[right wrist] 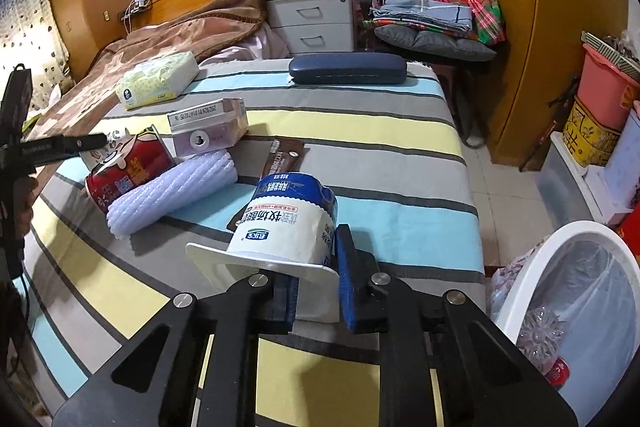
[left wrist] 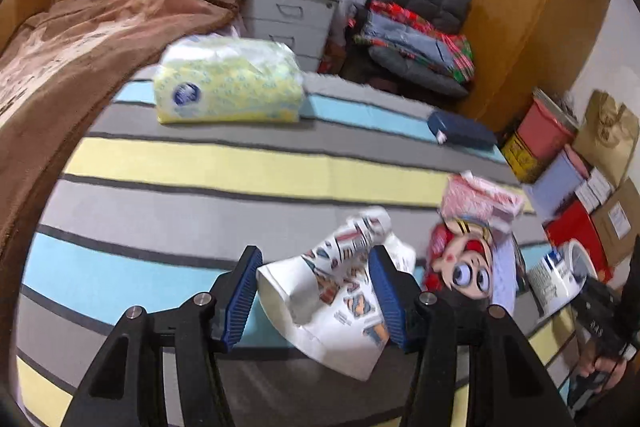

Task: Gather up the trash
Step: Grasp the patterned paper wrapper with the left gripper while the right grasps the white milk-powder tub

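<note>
Right tongs point(right wrist: 316, 291) are pinched narrow on the flat white rim of a tipped yogurt cup point(right wrist: 286, 219), one pad under the rim, the other against the cup's side. Beside that cup on the striped bed point(right wrist: 360, 131) lie a brown wrapper point(right wrist: 282, 155), a ribbed white roll point(right wrist: 176, 195), a red can point(right wrist: 128, 171) and a pale box point(right wrist: 208, 127). A lined white bin point(right wrist: 576, 291) stands just off the bed's edge, right of the cup.

Left tongs point(left wrist: 316, 303) stand about half open around a crumpled printed paper bag point(left wrist: 340, 291); the right pad touches it, the left pad sits just beside it.
</note>
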`<state>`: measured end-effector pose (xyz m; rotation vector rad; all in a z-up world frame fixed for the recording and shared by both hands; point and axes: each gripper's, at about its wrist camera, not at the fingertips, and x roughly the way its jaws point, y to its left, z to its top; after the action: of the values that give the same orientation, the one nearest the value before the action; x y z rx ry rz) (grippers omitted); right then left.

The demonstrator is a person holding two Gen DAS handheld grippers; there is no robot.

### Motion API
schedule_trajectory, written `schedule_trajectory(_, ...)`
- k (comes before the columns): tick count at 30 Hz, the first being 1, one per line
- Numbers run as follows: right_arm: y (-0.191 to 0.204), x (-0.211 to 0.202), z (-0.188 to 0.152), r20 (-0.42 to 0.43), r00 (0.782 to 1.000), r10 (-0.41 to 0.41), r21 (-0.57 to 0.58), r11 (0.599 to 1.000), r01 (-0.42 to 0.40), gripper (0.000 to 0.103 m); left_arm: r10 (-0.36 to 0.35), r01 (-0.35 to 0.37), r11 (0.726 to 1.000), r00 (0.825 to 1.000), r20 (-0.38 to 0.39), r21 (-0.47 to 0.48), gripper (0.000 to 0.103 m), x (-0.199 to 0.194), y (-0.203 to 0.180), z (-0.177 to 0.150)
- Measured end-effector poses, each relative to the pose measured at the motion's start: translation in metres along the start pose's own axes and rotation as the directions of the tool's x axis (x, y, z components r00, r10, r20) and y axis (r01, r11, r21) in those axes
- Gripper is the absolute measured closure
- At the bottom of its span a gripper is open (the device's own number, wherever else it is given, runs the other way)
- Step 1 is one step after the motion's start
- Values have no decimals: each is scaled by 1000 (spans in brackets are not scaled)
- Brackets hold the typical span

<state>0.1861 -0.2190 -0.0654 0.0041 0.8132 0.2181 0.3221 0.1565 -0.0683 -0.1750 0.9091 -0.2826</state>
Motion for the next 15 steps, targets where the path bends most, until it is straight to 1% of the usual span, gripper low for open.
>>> schedule_trajectory(3,1,0,0,3,1000,11,-4,1000,-11,87,-4,5,1000,1000,-25,24,48,1,-11,-10)
schedule_trajectory(6,0,-1,-1,4,1000,15,-1,1000,-15,88,-18,19,999,999,-30,33,48,-1,-22,-18)
schedule_trajectory(9,-1,-1,-1,5,1000,17,6,1000,-17,88,-29,29,999,1000,-11,35,48,-5,-29,-21)
schedule_trajectory(11,-2,-1,-1,8,1000,16,8,1000,-16,88,39,-40,998,999,22,49,48,-5,-33,-21)
schedule_trajectory(12,-2,-1,-1,9,1000,12,9,1000,-12,88,44,-45,998,999,27,53,48,-3,-34,-20)
schedule_trajectory(13,-2,-1,-1,8,1000,12,9,1000,-12,88,31,-32,998,999,23,47,48,-1,-34,-20)
schedule_trajectory(15,-2,-1,-2,9,1000,13,10,1000,-14,88,16,-15,1000,1000,-10,9,49,8,-32,-20)
